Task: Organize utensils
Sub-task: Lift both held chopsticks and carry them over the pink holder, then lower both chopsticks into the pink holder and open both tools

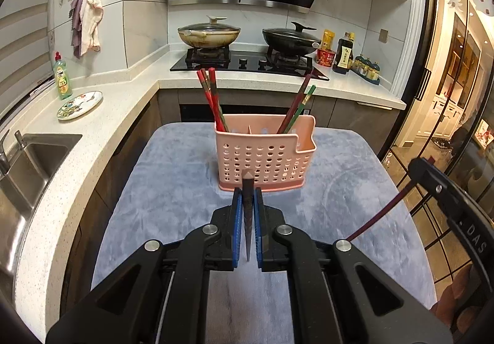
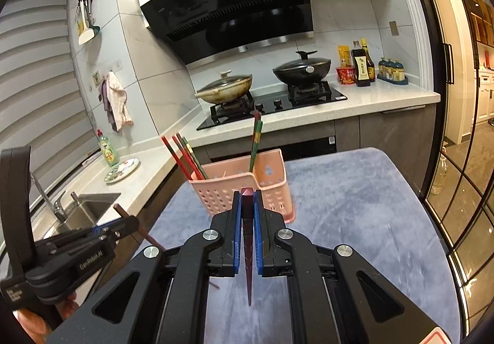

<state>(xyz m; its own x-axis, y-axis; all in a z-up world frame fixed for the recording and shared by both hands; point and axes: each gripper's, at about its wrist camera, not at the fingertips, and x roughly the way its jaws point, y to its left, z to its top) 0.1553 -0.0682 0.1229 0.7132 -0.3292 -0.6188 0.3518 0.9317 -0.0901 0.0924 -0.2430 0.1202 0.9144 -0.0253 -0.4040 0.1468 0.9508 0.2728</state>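
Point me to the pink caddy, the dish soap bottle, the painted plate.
pink caddy [image 1: 265, 159], left wrist view, perforated front wall.
dish soap bottle [image 1: 63, 80], left wrist view, label.
painted plate [image 2: 122, 170], right wrist view, centre.

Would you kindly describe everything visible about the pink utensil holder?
The pink utensil holder looks like plastic, with perforated walls, inner dividers and a notched right corner. It stands upright on the blue-grey cloth. Red and green chopsticks lean in its left compartment, more in its right. Neither gripper touches it.
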